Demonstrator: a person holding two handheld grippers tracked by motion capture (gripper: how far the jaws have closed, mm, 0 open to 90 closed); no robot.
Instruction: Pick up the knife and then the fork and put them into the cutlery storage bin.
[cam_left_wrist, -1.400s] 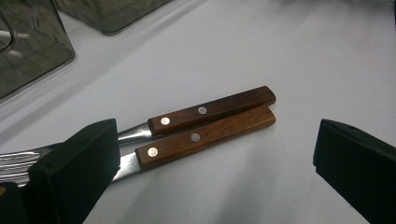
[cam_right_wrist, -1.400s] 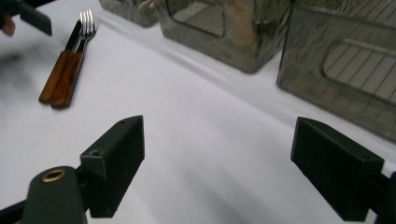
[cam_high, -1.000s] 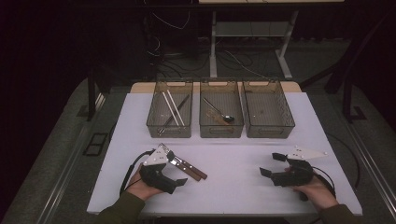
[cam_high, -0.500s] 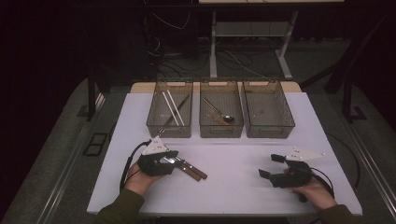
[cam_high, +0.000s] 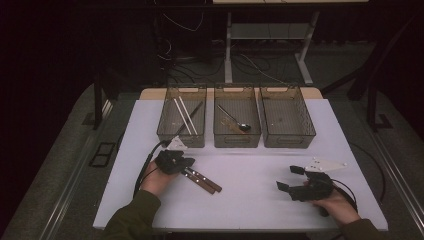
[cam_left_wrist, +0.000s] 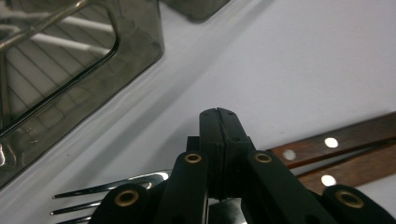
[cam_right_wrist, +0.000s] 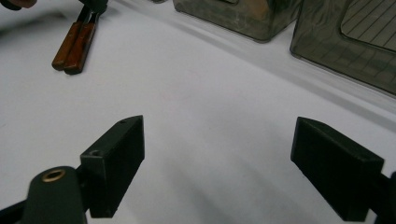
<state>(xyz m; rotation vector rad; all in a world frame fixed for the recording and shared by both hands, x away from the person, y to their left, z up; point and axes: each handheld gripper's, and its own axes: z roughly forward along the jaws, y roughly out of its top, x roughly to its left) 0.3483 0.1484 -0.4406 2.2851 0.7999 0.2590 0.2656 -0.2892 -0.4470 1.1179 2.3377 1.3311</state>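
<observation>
Two wooden-handled utensils (cam_high: 202, 181) lie side by side on the white table, left of centre; their riveted handles (cam_left_wrist: 345, 149) run to the right in the left gripper view. A fork's tines (cam_left_wrist: 107, 196) stick out beneath my left gripper (cam_high: 186, 162). Its jaws have just been closing and now meet at the tips (cam_left_wrist: 218, 112) with nothing seen between them, right over the metal ends of the utensils. My right gripper (cam_high: 288, 178) rests near the front right, open and empty (cam_right_wrist: 217, 135), facing the handles (cam_right_wrist: 74, 44).
Three smoky clear bins stand in a row at the back: the left bin (cam_high: 182, 139) holds white sticks, the middle bin (cam_high: 236, 141) a spoon (cam_high: 235, 120), the right bin (cam_high: 287, 141) nothing I can make out. The left bin's wall (cam_left_wrist: 70, 93) is close to my left gripper.
My left hand has moved away from the front edge toward the bins, and its jaws went from wide open to shut. The utensils and the right gripper have stayed put.
</observation>
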